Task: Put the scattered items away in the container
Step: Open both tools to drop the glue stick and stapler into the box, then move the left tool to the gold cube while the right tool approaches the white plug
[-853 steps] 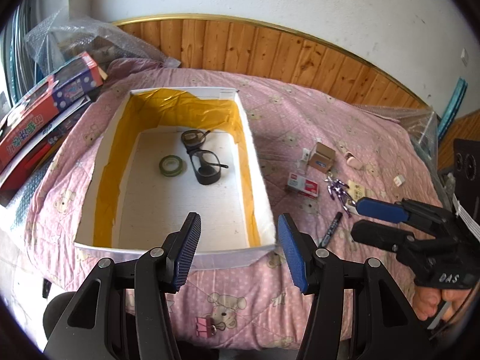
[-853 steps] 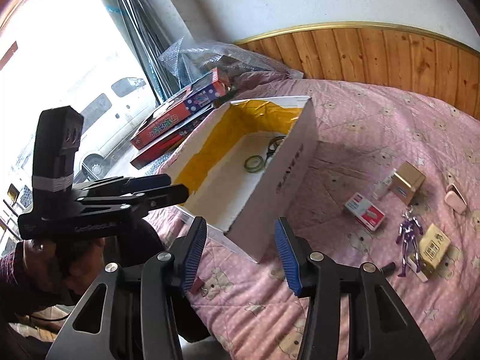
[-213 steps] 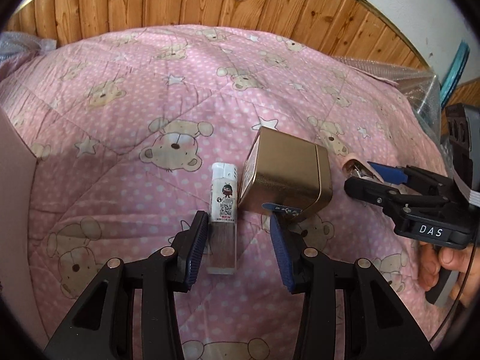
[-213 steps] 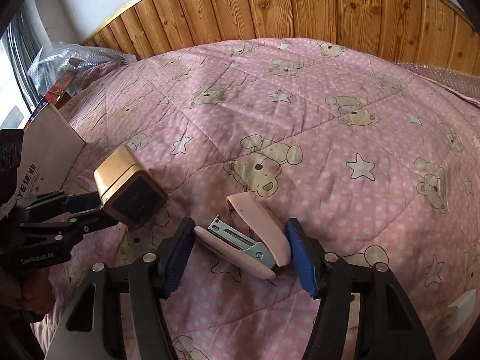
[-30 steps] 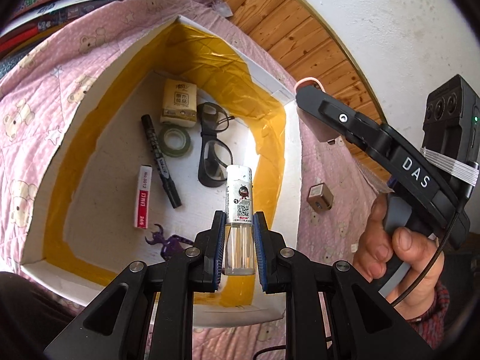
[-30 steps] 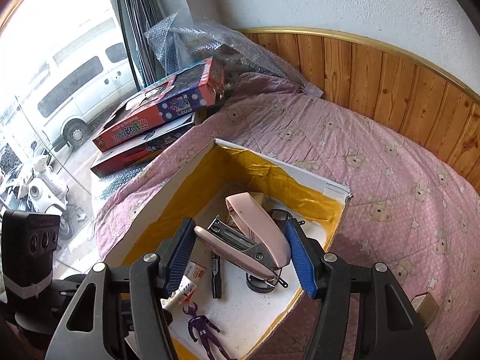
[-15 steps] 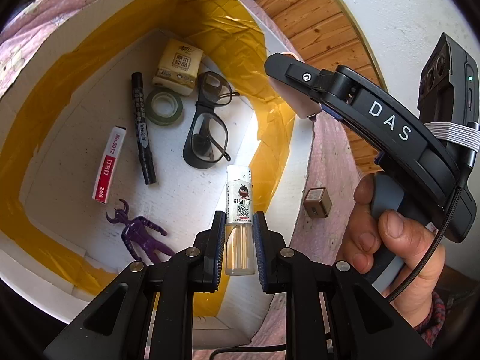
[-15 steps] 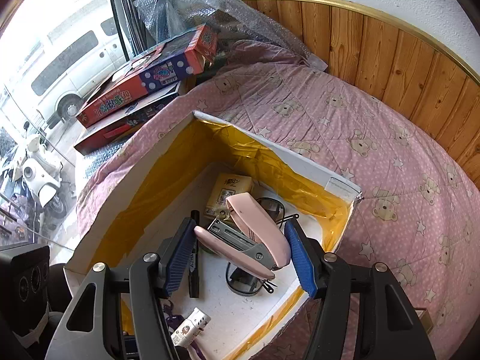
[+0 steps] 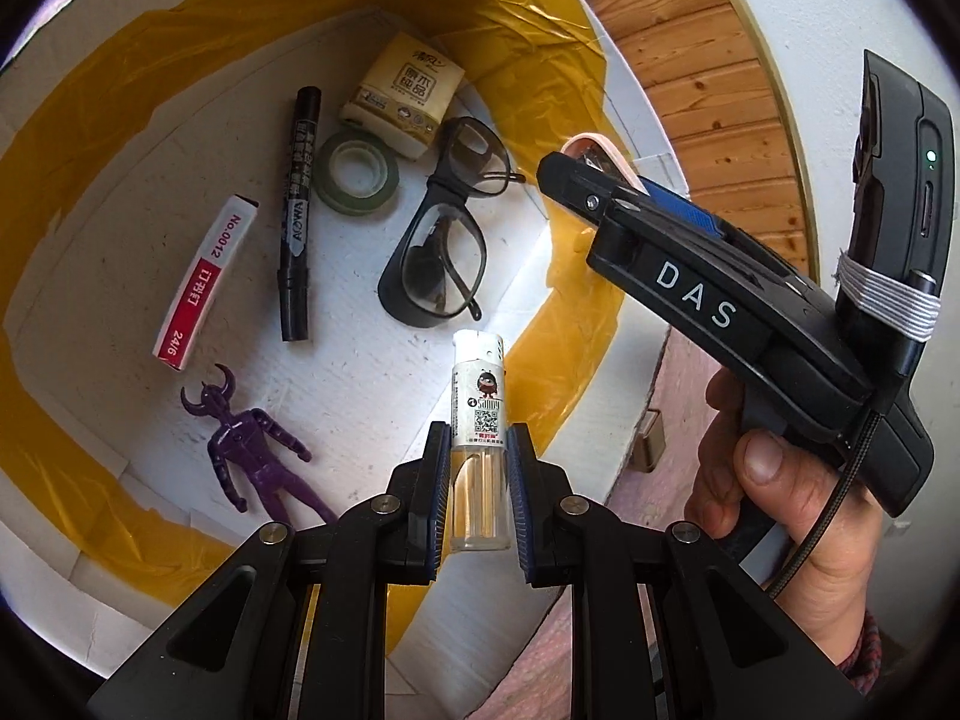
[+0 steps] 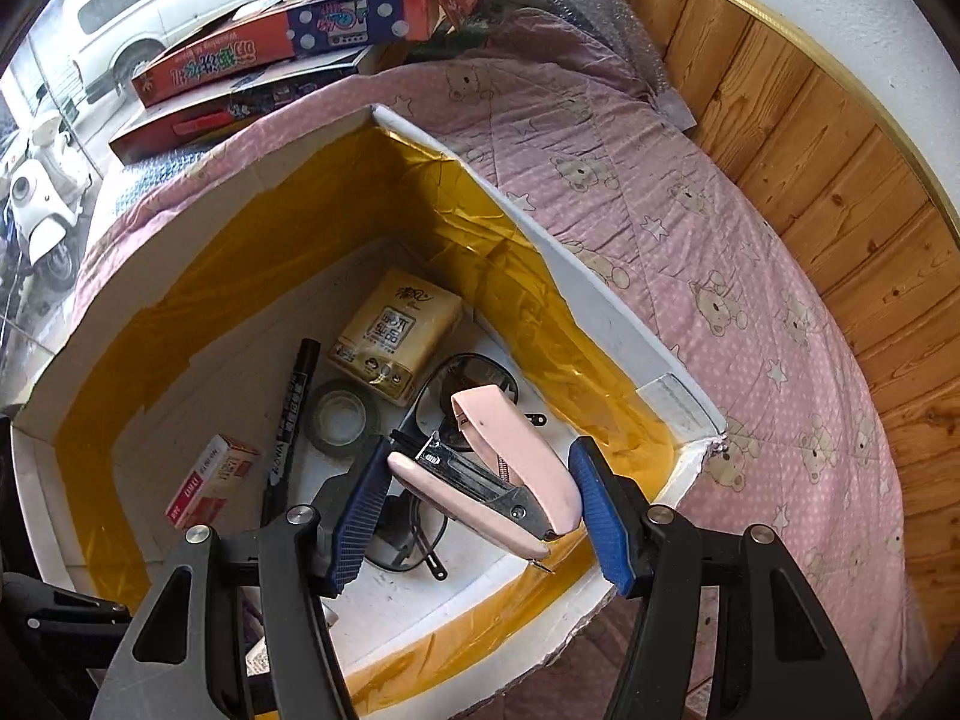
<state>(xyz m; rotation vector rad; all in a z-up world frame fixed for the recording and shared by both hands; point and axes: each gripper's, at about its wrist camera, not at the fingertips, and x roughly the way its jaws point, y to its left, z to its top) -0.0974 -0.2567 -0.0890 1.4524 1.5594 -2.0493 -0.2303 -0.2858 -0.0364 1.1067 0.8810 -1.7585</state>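
My left gripper (image 9: 479, 468) is shut on a clear lighter (image 9: 479, 420) with a white cap, held upright over the white box (image 9: 624, 120) lined with yellow tape. My right gripper (image 10: 480, 510) is shut on a pink stapler (image 10: 510, 450), hanging over the same box (image 10: 600, 312) near its right wall. In the left wrist view the right gripper (image 9: 576, 174) reaches in from the right in a person's hand (image 9: 780, 480). On the box floor lie glasses (image 9: 444, 252), a black marker (image 9: 297, 222), a green tape roll (image 9: 358, 174), a tissue pack (image 9: 408, 90), a staples box (image 9: 204, 282) and a purple figure (image 9: 252, 450).
The box sits on a pink bear-print quilt (image 10: 750, 252). A small brown box (image 9: 651, 438) lies on the quilt just outside the container. Red and blue cartons (image 10: 300, 24) are stacked beyond the box. Wood panelling (image 10: 840, 150) runs behind the bed.
Both grippers have sunk toward the box and rolled, so its floor looms larger. The lighter and the stapler stay gripped.
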